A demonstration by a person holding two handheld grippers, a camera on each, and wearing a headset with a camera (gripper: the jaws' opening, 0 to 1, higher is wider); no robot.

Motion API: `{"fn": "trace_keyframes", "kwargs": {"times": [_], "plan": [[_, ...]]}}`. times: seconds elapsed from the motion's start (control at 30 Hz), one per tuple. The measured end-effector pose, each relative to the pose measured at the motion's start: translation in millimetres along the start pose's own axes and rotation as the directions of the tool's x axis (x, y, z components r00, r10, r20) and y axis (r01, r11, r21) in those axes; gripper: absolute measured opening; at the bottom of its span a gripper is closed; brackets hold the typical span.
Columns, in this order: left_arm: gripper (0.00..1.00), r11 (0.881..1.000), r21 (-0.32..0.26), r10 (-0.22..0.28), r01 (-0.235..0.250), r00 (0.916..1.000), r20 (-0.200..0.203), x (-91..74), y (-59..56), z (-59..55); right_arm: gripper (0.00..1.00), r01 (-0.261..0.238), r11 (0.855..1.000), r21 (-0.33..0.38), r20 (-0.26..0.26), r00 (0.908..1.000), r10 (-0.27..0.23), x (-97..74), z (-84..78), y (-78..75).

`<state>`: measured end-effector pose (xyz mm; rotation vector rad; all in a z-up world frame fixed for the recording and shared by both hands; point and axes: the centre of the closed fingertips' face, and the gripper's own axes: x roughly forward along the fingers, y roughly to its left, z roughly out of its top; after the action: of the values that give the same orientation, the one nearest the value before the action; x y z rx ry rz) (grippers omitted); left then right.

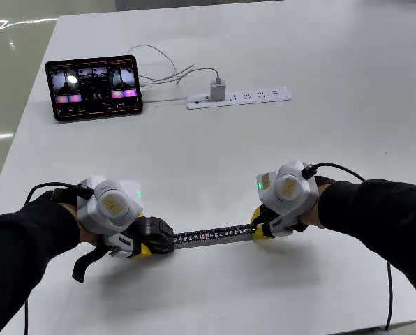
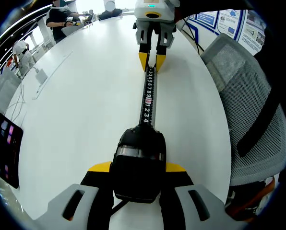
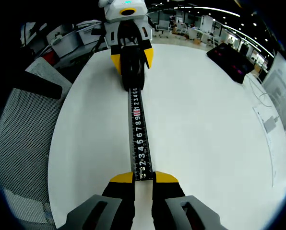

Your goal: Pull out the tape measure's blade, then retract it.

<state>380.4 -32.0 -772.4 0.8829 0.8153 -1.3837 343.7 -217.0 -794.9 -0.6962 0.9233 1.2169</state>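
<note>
Table [image 1: 215,160]: white, broad; holds all items below. Tape case [image 1: 154,234]: black, at the near left of the table, clamped between the two yellow-tipped jaws of the left gripper [image 2: 137,167], one jaw on each flank of the case; mouth of case faces the right gripper. Blade [image 3: 139,139]: dark with white numerals and one red mark, drawn out partway, running straight and level from the case to the right gripper [image 3: 143,177]; whether it touches the tabletop cannot be told. Right gripper: jaws closed narrowly, pinching the free end of the blade between its yellow tips; stands well apart from the left gripper, facing it along the blade. Both grippers held by hands in dark sleeves, low over the near edge of the table. Tablet [image 1: 94,87]: dark frame, screen lit, far left of table. Power strip [image 1: 239,98]: white, to the right of the tablet; white charger [image 1: 218,89] plugged in, thin cables trailing toward the tablet. Chair [image 2: 239,96]: grey mesh, beside the table.
</note>
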Motion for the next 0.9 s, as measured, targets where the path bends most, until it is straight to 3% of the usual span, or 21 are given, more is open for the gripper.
{"fn": "trace_keyframes", "kwargs": {"times": [0.9], "plan": [[0.31,1.0,0.001,0.0,0.0,1.0,-0.002,-0.3,-0.4,-0.7,0.08,0.007,1.0,-0.001,-0.011,0.9999,-0.008,-6.2,-12.7,-0.6]]}}
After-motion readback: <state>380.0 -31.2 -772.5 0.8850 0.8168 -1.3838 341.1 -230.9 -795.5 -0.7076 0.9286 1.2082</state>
